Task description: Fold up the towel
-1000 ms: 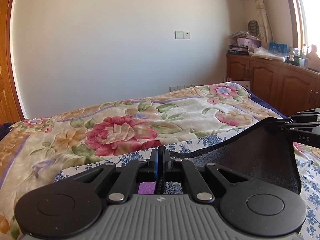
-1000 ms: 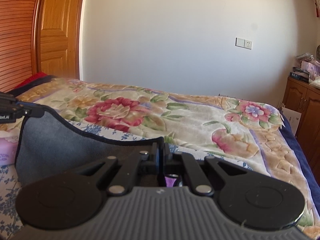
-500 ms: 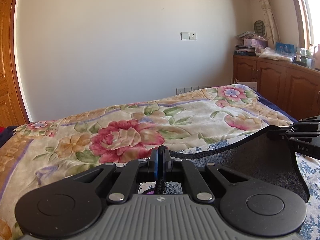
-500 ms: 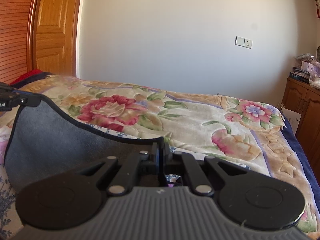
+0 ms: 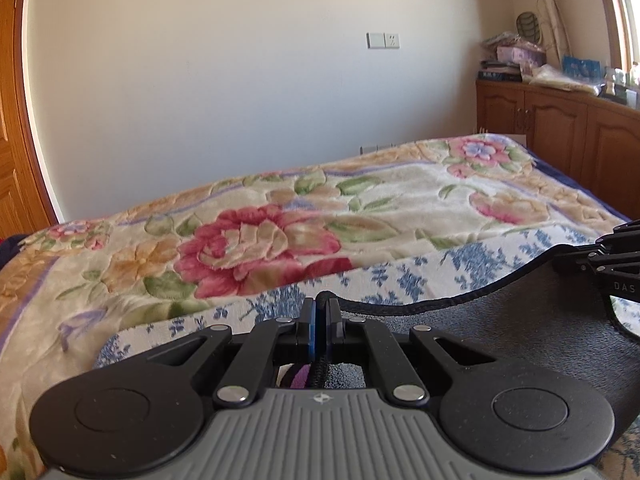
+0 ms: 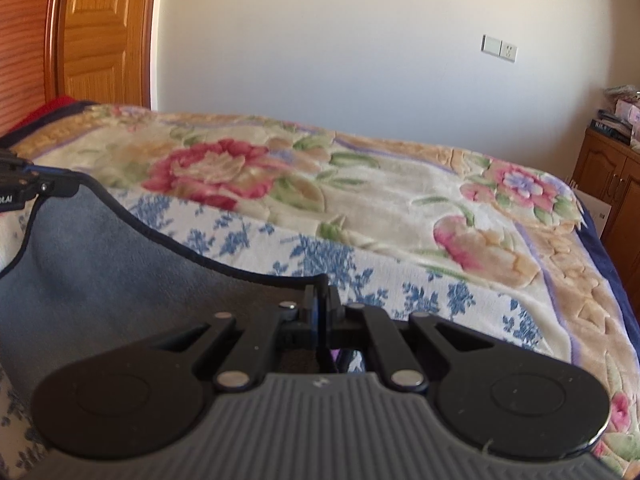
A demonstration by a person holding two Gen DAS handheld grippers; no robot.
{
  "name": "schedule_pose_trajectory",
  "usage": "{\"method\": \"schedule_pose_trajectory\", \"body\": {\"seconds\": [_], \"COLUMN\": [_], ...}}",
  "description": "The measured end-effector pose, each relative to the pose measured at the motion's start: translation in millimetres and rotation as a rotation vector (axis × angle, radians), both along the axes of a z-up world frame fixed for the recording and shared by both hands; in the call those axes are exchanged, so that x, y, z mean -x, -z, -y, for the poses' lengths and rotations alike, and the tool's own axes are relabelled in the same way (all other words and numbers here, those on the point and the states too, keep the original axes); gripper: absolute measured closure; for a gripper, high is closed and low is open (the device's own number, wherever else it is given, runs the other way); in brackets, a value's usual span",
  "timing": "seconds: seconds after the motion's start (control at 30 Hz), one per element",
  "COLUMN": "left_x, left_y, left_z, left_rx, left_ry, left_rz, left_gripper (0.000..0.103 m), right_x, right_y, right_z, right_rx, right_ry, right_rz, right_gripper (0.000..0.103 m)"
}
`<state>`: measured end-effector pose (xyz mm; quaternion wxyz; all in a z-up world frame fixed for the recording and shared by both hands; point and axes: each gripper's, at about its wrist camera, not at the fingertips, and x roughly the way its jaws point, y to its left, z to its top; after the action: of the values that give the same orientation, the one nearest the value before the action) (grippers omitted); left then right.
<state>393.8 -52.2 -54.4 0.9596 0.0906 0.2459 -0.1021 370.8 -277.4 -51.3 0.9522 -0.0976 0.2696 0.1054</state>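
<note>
one wide bed (image 5: 120,280) under a floral plush blanket (image 5: 260,240) lies below the dark grey microfibre towel (image 6: 100,264), held up by its top edge; left tongs (image 5: 320,312) and right tongs (image 6: 320,308) each pinch a corner (folding looks barely begun).

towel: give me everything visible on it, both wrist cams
The towel is dark grey, plush-looking, with a black stitched hem. It is held up by one edge: the left gripper and the right gripper are each shut on a corner, and the hem sags in a curve between them. The body hangs down over the blue-flowered sheet. Its lower end is out of view.
</note>
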Motion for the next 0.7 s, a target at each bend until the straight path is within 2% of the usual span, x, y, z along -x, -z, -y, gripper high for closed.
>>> {"method": "schedule_pose_trajectory", "body": {"seconds": [0.17, 0.33, 0.4, 0.53, 0.57, 0.6, 0.63, 0.67, 0.7], "left_x": [-6.6, -8.6, -9.0, -8.9, -8.1, -7.1, -5.5, -4.1, -2.8], "left_y": [10.7, 17.5, 18.7, 19.5, 19.2, 18.9, 18.2, 17.4, 16.8], "left_z": [1.2, -1.1, -0.3, -0.2, 0.2, -0.1, -0.6, -1.4, -2.1], "left_rx": [-0.016, 0.002, -0.005, -0.010, -0.015, -0.018, -0.016, -0.011, -0.008], "left_ry": [-0.010, -0.037, -0.042, -0.045, -0.045, -0.048, -0.050, -0.049, -0.048], "left_rz": [-0.015, -0.033, -0.031, -0.036, -0.033, -0.028, -0.022, -0.017, -0.017], "left_gripper": [0.097, 0.097, 0.092, 0.089, 0.079, 0.063, 0.057, 0.054, 0.054], "right_x": [-3.3, -9.1, -10.0, -12.6, -13.0, -12.8, -12.3, -11.3, -9.9], "right_y": [6.3, 12.6, 14.2, 16.6, 16.8, 16.9, 16.5, 15.7, 14.4], "right_z": [-3.0, 0.5, 1.1, 1.8, 2.2, 2.1, 2.4, 2.9, 3.7], "right_rx": [0.026, 0.029, 0.023, 0.019, 0.016, 0.013, 0.010, 0.004, -0.005], "right_ry": [-0.014, -0.007, -0.005, 0.003, 0.008, 0.012, 0.011, 0.012, 0.013], "right_rz": [-0.012, -0.044, -0.055, -0.073, -0.075, -0.075, -0.075, -0.074, -0.071], "right_gripper": [0.099, 0.099, 0.099, 0.098, 0.092, 0.087, 0.082, 0.068, 0.059]}}
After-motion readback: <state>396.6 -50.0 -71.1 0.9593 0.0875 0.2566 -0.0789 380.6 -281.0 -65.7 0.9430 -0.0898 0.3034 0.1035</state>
